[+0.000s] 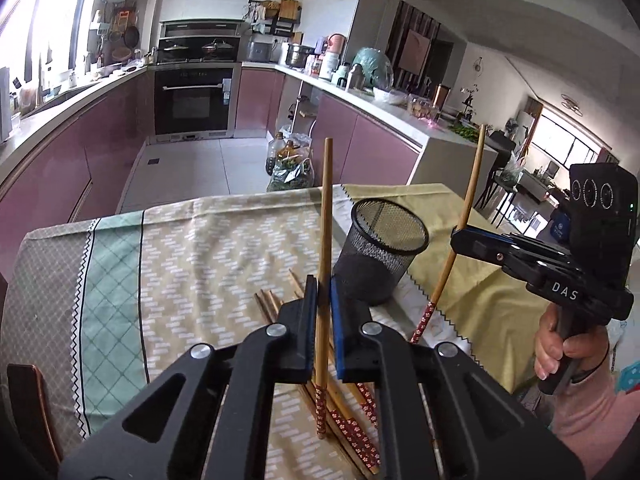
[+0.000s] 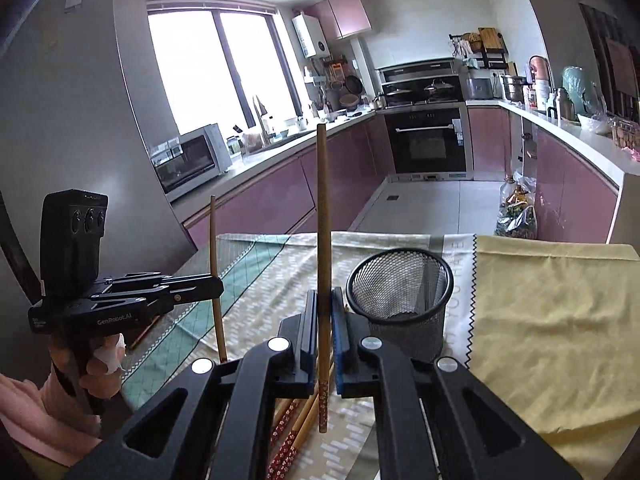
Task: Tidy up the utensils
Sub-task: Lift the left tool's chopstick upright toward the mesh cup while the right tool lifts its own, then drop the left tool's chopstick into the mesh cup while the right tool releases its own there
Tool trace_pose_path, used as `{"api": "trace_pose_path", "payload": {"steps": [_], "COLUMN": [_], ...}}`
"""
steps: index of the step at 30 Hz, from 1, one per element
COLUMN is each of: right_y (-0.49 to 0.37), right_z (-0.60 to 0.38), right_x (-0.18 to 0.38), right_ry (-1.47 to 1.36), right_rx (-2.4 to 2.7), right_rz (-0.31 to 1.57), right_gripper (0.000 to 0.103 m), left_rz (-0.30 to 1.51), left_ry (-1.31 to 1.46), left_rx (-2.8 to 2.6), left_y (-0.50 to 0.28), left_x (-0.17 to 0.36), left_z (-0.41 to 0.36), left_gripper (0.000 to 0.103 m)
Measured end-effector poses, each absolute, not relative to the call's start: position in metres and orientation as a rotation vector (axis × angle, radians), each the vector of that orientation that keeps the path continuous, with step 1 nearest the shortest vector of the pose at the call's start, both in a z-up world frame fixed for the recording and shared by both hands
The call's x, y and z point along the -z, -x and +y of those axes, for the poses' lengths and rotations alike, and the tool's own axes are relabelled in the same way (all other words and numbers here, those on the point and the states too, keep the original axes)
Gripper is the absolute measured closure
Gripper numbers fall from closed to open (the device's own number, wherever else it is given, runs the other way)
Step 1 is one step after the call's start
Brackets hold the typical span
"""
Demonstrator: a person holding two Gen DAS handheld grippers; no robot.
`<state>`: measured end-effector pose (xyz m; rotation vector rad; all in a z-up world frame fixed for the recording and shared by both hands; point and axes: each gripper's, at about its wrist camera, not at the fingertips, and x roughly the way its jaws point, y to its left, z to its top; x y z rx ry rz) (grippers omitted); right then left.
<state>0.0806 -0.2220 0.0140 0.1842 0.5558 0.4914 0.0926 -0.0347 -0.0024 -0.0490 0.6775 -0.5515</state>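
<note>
My left gripper is shut on a bamboo chopstick and holds it upright above the table. My right gripper is shut on another bamboo chopstick, also upright. Each gripper shows in the other's view, the right gripper at the right and the left gripper at the left. A black mesh cup stands on the table just right of both grippers; it also shows in the right wrist view. Several more chopsticks with red flowered ends lie on the cloth below the grippers.
The table is covered with a patterned tablecloth and a yellow cloth on the right. Pink kitchen counters, an oven and bags on the floor lie beyond the table's far edge.
</note>
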Motion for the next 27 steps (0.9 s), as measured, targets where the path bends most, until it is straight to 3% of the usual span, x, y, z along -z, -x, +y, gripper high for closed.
{"api": "trace_pose_path", "payload": {"steps": [17, 27], "right_y": [-0.115, -0.166], "right_z": [-0.258, -0.25], "right_x": [-0.086, -0.048], "right_ry": [-0.17, -0.125], "right_rx": [-0.408, -0.394], "right_rz": [0.358, 0.582], "right_gripper": [0.097, 0.097], "left_rz": [0.441, 0.641], "left_ry": [0.144, -0.004], "left_rx": [0.681, 0.665], "left_y": [-0.121, -0.163], "left_x": [-0.103, -0.046], "left_z": [-0.084, -0.135], "left_gripper": [0.096, 0.096]}}
